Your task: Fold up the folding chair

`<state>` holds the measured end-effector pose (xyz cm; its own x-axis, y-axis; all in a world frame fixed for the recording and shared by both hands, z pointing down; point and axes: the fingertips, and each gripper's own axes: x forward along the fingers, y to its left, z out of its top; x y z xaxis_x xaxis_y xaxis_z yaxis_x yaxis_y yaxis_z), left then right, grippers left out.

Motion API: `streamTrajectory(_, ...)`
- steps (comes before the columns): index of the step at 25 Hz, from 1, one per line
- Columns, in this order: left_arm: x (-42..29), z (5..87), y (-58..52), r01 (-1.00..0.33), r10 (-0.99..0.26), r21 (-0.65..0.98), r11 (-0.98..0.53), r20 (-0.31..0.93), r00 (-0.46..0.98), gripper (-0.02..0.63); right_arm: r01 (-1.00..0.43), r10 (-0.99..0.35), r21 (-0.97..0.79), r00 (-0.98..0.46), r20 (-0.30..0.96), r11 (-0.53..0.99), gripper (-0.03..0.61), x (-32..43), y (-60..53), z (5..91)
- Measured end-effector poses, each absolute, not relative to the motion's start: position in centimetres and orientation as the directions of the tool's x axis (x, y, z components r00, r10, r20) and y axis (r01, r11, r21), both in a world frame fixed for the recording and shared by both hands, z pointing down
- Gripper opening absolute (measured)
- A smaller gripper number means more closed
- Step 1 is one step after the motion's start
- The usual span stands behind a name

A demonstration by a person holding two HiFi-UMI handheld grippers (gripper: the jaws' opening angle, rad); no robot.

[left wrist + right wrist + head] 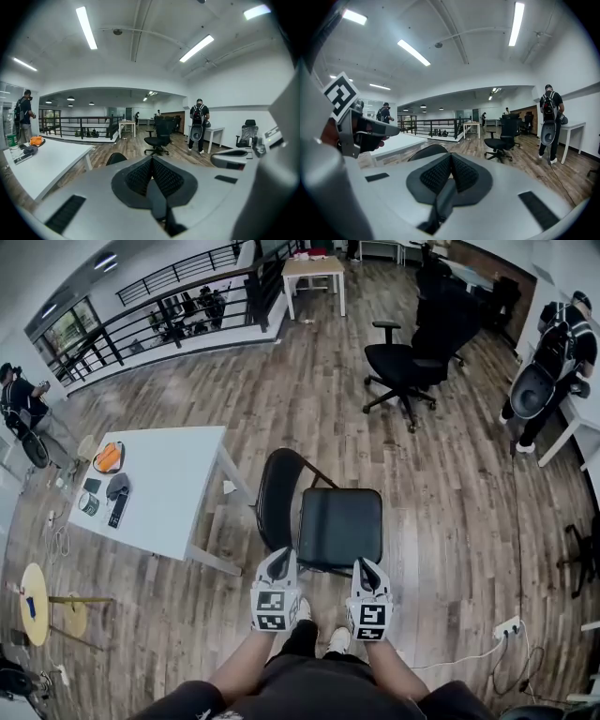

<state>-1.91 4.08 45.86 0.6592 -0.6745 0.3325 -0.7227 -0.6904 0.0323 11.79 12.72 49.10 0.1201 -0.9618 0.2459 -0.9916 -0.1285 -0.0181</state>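
Closest in are the person's legs (319, 685), and just beyond them the left gripper (279, 561) and right gripper (365, 568) hang side by side above the near edge of the chair (323, 521). Both grippers have their fingers (140, 177) pressed together with nothing between them, and the right gripper's fingers (438, 174) show the same. The chair stands open on the wood floor (450, 484), just in front of the person's feet and just right of the white table (173, 484). Its black seat (339, 526) lies flat, and its rounded backrest (278, 493) rises on the side toward the table. The person therefore faces its side. It looks like a thin metal tube frame with a padded seat: stiff, fairly light, and likely to swing freely on its pivots once the seat lifts. The seat cover looks smooth, so it may slip under a shallow pinch. Better holds are probably the backrest's top rim for steadying and the seat's free edge for lifting. Both pairs of fingers would need to open first, and they should stay clear of the hinges, where the frame scissors shut.
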Motion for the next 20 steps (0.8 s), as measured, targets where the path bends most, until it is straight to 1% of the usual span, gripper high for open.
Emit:
streamTrajectory(3,-2.1,46.5,1.4,-0.718,-0.664,0.039,-0.695,0.35,0.661,0.005,-0.991,-0.962,-0.019,0.127,0.242,-0.135,0.012,12.5,9.8,49.0)
streamTrajectory(9,-3.1,46.7,-4.9,-0.702,-0.642,0.053,-0.711,0.36,0.677,0.005,-0.986,-0.961,0.044,0.166,0.223,-0.161,0.012,13.2,3.4,47.8)
streamTrajectory(13,-3.5,46.9,-8.7,-0.69,-0.63,0.064,-0.721,0.353,0.692,0.005,-0.983,-0.953,0.038,0.185,0.241,-0.181,0.012,12.9,0.1,48.7)
streamTrajectory(20,-4.3,49.0,-13.1,-0.673,-0.59,0.113,-0.731,0.39,0.707,0.005,-0.98,-0.937,0.058,0.198,0.287,-0.189,0.012,12.2,-3.4,50.4)
